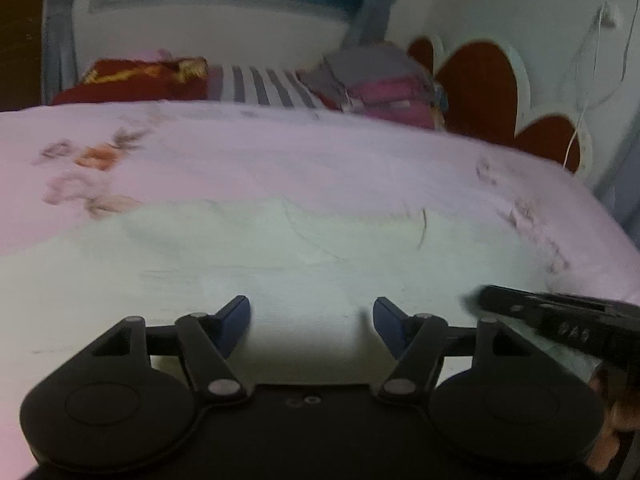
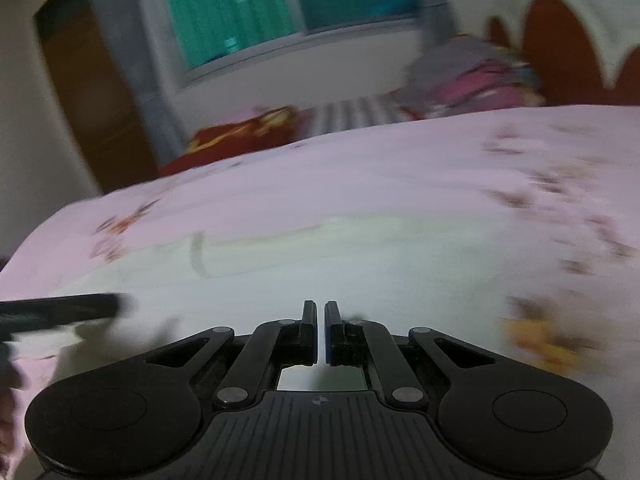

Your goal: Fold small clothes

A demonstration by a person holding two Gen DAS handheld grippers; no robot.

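Note:
A pale whitish garment lies spread flat on the pink flowered bedsheet; in the right wrist view it shows as the same light patch. My left gripper hovers over its near part, open, with nothing between the blue pads. The right gripper is shut just above the garment's near edge, and I see no cloth pinched between its pads. Each gripper shows in the other's view: the right one's tip comes in from the right, the left one's tip from the left. Both views are blurred.
At the far side of the bed lie a red cushion, a striped cloth and a pile of folded clothes. A red and white headboard stands at the right, with a cable on the wall. A hand shows at the lower right.

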